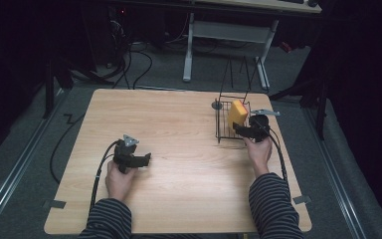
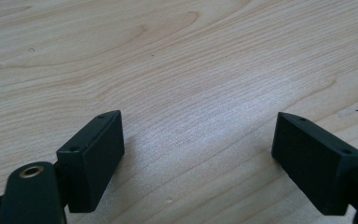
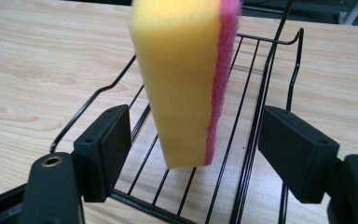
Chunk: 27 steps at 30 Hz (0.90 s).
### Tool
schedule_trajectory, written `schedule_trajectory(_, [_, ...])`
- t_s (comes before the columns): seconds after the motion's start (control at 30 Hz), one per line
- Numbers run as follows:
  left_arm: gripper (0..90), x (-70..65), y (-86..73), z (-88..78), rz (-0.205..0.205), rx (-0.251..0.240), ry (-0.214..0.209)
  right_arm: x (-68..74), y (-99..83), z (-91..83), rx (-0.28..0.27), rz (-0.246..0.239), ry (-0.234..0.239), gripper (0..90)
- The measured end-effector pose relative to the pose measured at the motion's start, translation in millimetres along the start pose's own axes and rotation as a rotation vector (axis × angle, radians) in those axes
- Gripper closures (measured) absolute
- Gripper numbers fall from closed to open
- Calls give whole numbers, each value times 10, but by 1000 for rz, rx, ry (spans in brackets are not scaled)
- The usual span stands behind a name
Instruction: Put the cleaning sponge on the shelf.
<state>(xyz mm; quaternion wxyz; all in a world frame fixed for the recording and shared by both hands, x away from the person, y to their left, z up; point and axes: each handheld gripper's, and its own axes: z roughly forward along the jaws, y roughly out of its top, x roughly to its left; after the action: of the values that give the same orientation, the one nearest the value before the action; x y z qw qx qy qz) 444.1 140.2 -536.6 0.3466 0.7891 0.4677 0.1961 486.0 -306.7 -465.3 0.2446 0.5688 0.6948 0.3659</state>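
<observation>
So I'm at the sponge-in-the-rack step. My right gripper (image 3: 193, 154) sits at the bottom of its own view with the jaws spread wide, one either side of the sponge (image 3: 182, 79), and neither pad is touching it as far as I can see. It grips nothing. The sponge stands on end on the wires of the rack (image 3: 256, 93), yellow face toward me, pink scrub layer on its right side, filling the upper middle of that frame. Can't tell if it leans on anything behind it.

My guess: either I close on it to lift it out, or I back straight off and leave it standing. Closing means squeezing soft foam evenly so it doesn't twist; backing off means not clipping the right-hand wires, which run just beside that jaw.

My left gripper (image 1: 132, 158) is parked lower left in the high view, well apart from everything, jaws wide open over bare wood.

The table (image 1: 179, 134) is pale wood grain, and the rack (image 1: 231, 122) sits at right of centre. Beyond it, top of frame, there's grey floor, cables (image 1: 139, 64), a white desk frame (image 1: 226, 37), and darkness all round.
</observation>
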Motion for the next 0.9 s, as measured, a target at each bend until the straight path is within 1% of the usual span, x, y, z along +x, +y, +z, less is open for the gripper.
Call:
schedule_trajectory(0.2, [176,0,0,0,0,0,0,15,11,-101,-13,-7,21,257])
schedule_trajectory(0.27, [176,0,0,0,0,0,1,12,7,-121,-15,1,31,260])
schedule_trajectory(0.33, [176,0,0,0,0,0,1,-7,-22,-165,-44,13,30,273])
schedule_trajectory(0.47, [176,-1,0,0,0,0,1,-32,-53,-225,-35,22,37,266])
schedule_trajectory(0.57, [175,-1,0,0,0,0,1,-25,-59,-303,-49,27,45,265])
schedule_trajectory(0.73, [175,0,0,0,0,0,1,1,-56,-407,-59,8,55,262])
schedule_trajectory(0.8, [176,0,0,0,0,0,1,-3,-79,-470,-83,27,67,271])
schedule_trajectory(0.9, [175,0,0,0,0,0,1,-32,-104,-539,-78,46,89,266])
